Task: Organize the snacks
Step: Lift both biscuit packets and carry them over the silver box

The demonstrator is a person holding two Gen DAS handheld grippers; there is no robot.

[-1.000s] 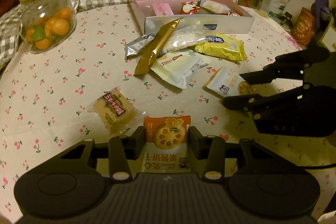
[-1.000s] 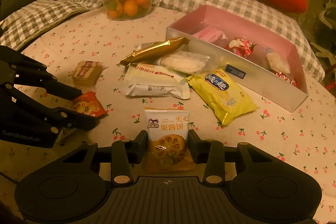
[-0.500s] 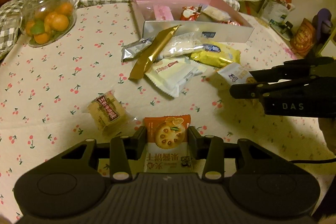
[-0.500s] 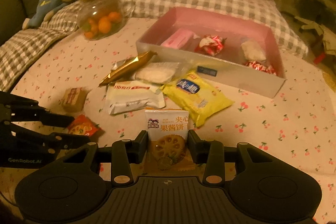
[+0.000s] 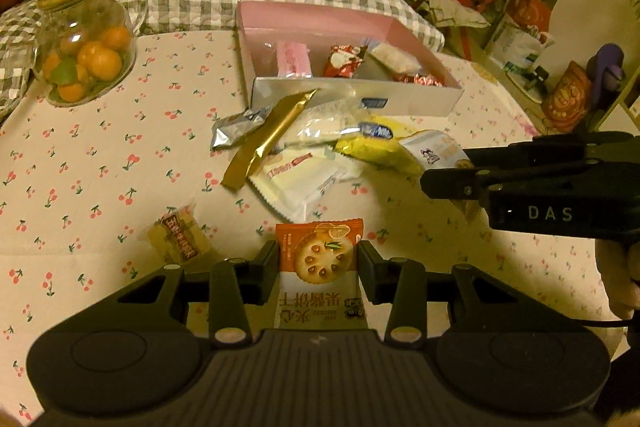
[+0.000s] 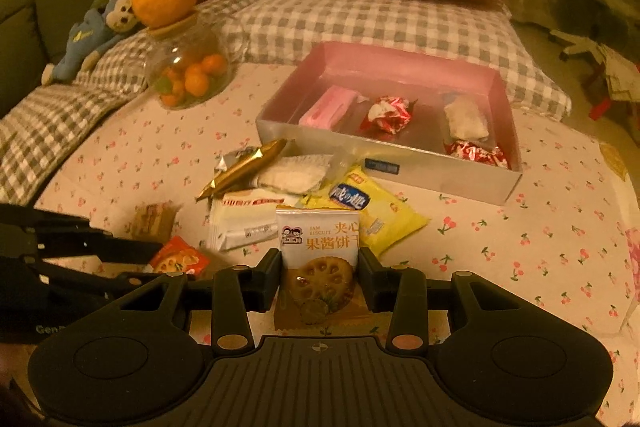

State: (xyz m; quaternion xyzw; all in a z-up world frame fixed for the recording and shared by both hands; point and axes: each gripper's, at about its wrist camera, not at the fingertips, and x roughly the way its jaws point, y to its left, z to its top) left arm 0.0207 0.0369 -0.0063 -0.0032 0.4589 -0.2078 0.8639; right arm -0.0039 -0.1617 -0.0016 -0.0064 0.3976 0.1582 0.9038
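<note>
Since both packets are bound for the pink box (image 6: pixel 384 169), your left gripper (image 5: pixel 318 259) clamps the orange biscuit packet (image 5: pixel 320 259) and your right gripper (image 6: pixel 319 267) clamps the white biscuit packet (image 6: pixel 318 239), both raised short of it

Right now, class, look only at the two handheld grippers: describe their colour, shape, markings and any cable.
Both are matt black plastic. Each body has a ribbed centre plate, two round recessed discs, and pale rivets on angular linkages. The right gripper, seen side-on from the left wrist camera, carries white letters "DAS", with a thin dark cable below. The left gripper shows partial lettering "Gen". No sleeves are visible.
</note>
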